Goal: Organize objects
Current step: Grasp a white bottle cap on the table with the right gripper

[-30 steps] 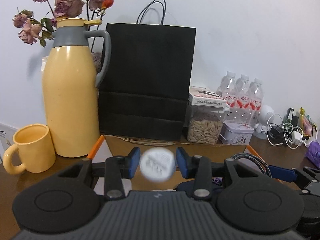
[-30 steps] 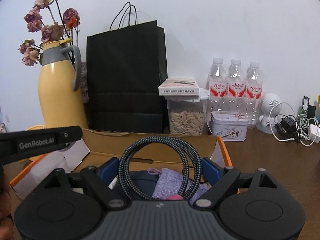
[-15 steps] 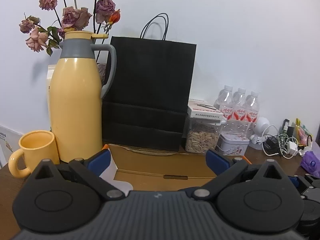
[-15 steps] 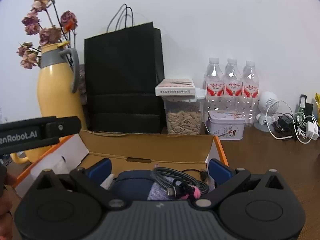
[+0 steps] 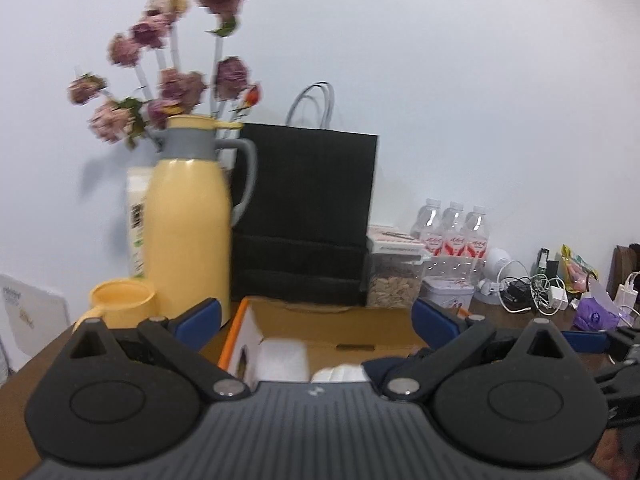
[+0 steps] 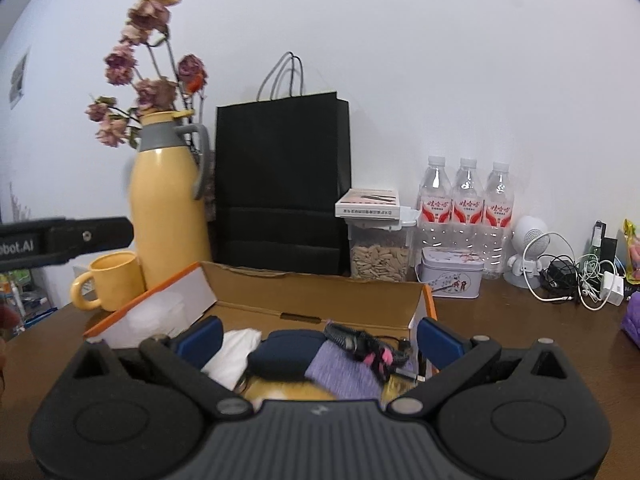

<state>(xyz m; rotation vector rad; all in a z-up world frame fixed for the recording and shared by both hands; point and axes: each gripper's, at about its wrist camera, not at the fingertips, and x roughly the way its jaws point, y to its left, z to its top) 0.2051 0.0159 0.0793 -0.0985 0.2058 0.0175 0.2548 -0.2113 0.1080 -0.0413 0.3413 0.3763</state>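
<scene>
Both grippers, left (image 5: pixel 316 320) & right (image 6: pixel 318 338), gape wide w/ nothing held. Braided black cable (image 6: pixel 360 342) lies inside the open cardboard box (image 6: pixel 316 300), center-bottom of frame. Looks like drop-off's done imo; next needs finding another loose item.

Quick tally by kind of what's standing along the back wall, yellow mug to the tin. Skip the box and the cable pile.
Water bottles: 3
Yellow thermos jug: 1
Yellow mug: 1
Black paper bag: 1
Clear jar of seeds: 1
Small flat box on the jar: 1
Tin: 1
Total: 9
</scene>
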